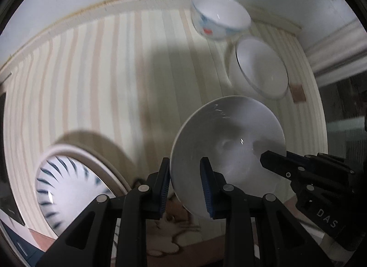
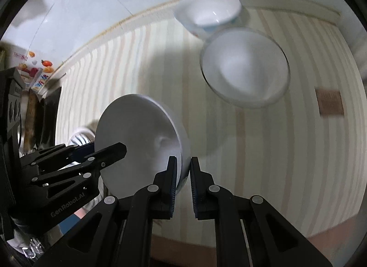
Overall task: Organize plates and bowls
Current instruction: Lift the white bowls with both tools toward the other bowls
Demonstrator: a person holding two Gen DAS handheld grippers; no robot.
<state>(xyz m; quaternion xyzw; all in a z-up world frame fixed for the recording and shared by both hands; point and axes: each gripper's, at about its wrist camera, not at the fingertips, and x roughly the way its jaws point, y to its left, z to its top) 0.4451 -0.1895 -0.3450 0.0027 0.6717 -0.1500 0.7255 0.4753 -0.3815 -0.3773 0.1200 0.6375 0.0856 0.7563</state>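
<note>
A plain white bowl (image 1: 229,143) is held tilted above the striped table, gripped from both sides. My left gripper (image 1: 185,189) is shut on its left rim, and my right gripper (image 2: 183,182) is shut on its right rim (image 2: 183,152). Each gripper shows in the other's view: the right one (image 1: 305,175) and the left one (image 2: 75,163). A blue-striped bowl on a plate (image 1: 66,186) sits at the near left. A small painted bowl (image 1: 218,19) and a shallow white bowl with a dark rim (image 1: 261,69) stand at the far right, also seen in the right wrist view (image 2: 211,14) (image 2: 245,69).
The table has a striped cloth (image 1: 103,71) and meets a white wall at the back. A small brown tag (image 2: 329,102) lies on the cloth at the right. A carton with fruit pictures (image 2: 34,69) stands at the far left.
</note>
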